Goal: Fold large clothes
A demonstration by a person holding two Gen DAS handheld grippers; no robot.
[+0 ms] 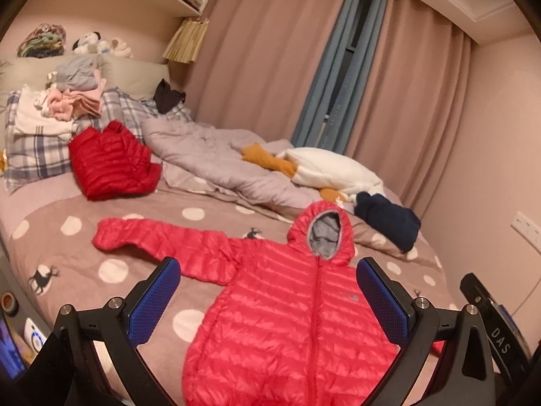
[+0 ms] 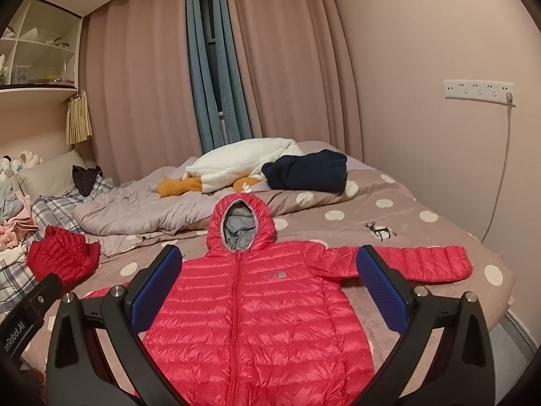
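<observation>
A pink-red hooded puffer jacket (image 1: pixel 287 311) (image 2: pixel 257 308) lies flat and zipped on the polka-dot bedspread (image 1: pixel 67 264), front up, hood with grey lining toward the far side, both sleeves spread out. My left gripper (image 1: pixel 268 267) hovers open above the jacket's chest, its blue pads (image 1: pixel 159 301) wide apart with nothing between them. My right gripper (image 2: pixel 268 253) is also open over the jacket, its right finger in front of the outstretched right sleeve (image 2: pixel 426 262).
A folded red puffer (image 1: pixel 111 162) (image 2: pixel 62 257) sits by the plaid pillow (image 1: pixel 37 149). A pile of folded clothes (image 1: pixel 67 101), a rumpled grey quilt (image 1: pixel 219 162), a white and orange plush (image 1: pixel 331 169) and a folded navy garment (image 1: pixel 389 220) lie further back. Curtains and the wall bound the bed's far side.
</observation>
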